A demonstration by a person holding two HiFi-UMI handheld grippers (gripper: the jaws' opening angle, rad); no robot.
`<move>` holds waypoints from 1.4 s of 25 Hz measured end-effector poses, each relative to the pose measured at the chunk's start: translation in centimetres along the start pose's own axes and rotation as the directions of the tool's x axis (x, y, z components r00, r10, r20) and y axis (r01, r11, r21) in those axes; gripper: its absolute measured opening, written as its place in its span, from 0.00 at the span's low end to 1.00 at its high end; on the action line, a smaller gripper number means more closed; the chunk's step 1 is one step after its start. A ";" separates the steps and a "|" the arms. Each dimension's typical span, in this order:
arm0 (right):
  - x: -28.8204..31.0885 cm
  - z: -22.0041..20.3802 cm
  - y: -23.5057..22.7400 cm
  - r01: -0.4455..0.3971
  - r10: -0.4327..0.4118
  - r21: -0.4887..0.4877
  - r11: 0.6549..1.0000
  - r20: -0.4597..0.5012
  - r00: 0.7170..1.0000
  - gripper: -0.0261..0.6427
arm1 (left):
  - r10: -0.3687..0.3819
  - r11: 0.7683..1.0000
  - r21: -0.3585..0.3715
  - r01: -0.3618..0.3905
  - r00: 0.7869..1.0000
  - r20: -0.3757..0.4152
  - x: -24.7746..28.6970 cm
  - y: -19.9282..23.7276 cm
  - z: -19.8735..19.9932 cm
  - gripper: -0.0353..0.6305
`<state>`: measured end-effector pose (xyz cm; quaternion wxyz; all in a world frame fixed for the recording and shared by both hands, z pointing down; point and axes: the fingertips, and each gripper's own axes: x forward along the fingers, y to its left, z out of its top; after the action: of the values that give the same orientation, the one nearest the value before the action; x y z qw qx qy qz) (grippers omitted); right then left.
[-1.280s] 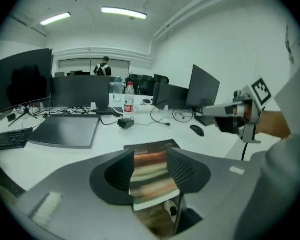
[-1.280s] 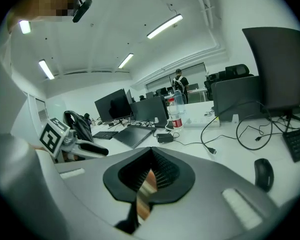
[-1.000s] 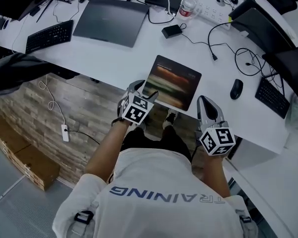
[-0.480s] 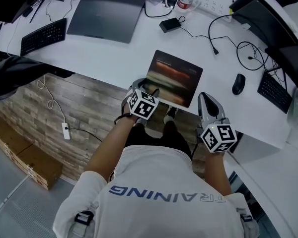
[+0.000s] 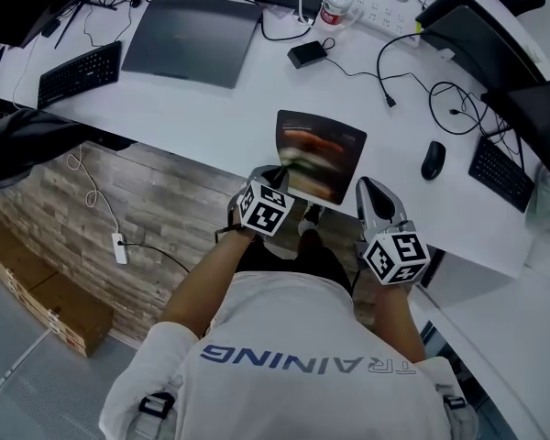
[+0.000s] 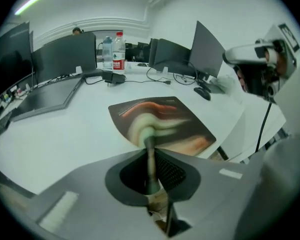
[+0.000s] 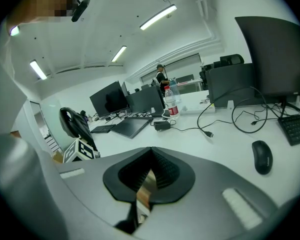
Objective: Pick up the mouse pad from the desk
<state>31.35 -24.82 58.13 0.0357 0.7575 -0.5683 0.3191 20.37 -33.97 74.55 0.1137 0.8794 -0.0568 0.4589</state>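
**Asker:** Where is the mouse pad, and who has it?

**Describer:** The head view looks steeply down on a white desk (image 5: 211, 117). The mouse pad (image 5: 323, 149), dark with a streaky red and green print, lies at the desk's near edge, in front of the person. The left gripper (image 5: 289, 174) meets it at its near left corner. In the left gripper view the jaws have just been closing, and they now pinch the pad's thin edge (image 6: 149, 143) between them. The sheet (image 6: 162, 118) fans out beyond the jaws across the desk

**Asker:** And the other hand?

**Describer:** The right gripper (image 5: 371, 191) hovers just off the pad's near right corner, apart from it. In its own view the jaws (image 7: 150, 160) are pressed together with nothing between them

**Asker:** What could go wrong from here?

**Describer:** As I judge it, the hold is the weak point. It is a narrow pinch on one corner of a floppy sheet, so the pad will likely droop as it rises. Its weight could then peel it out of the jaws. Because it sits at the desk's near edge, a slip would probably send it off the desk. A fast lift could also drag the far edge along the desk. The computer mouse (image 5: 434, 160) and the cables (image 5: 440, 94) towards the far right edge are well apart, so a snag looks unlikely
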 end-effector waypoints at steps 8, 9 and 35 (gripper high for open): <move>-0.1 2.2 0.1 -0.015 0.016 -0.023 1.000 0.042 0.999 0.06 | -0.034 0.993 -0.106 0.056 0.979 0.202 -3.6 1.7 5.5 0.10; -0.2 2.7 0.2 -0.015 0.016 -0.028 1.000 0.051 0.999 0.06 | -0.032 0.993 -0.100 0.057 0.971 0.236 -4.4 1.7 6.6 0.10; -5.7 21.6 3.4 0.005 0.087 -0.204 0.979 0.438 0.895 0.06 | 0.203 0.979 -0.160 -0.125 0.600 0.774 -33.7 6.2 24.2 0.10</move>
<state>37.00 -30.21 36.94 -0.0259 0.7907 -0.6065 0.0796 19.01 -46.19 34.43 0.0737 0.9762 -0.2015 0.0328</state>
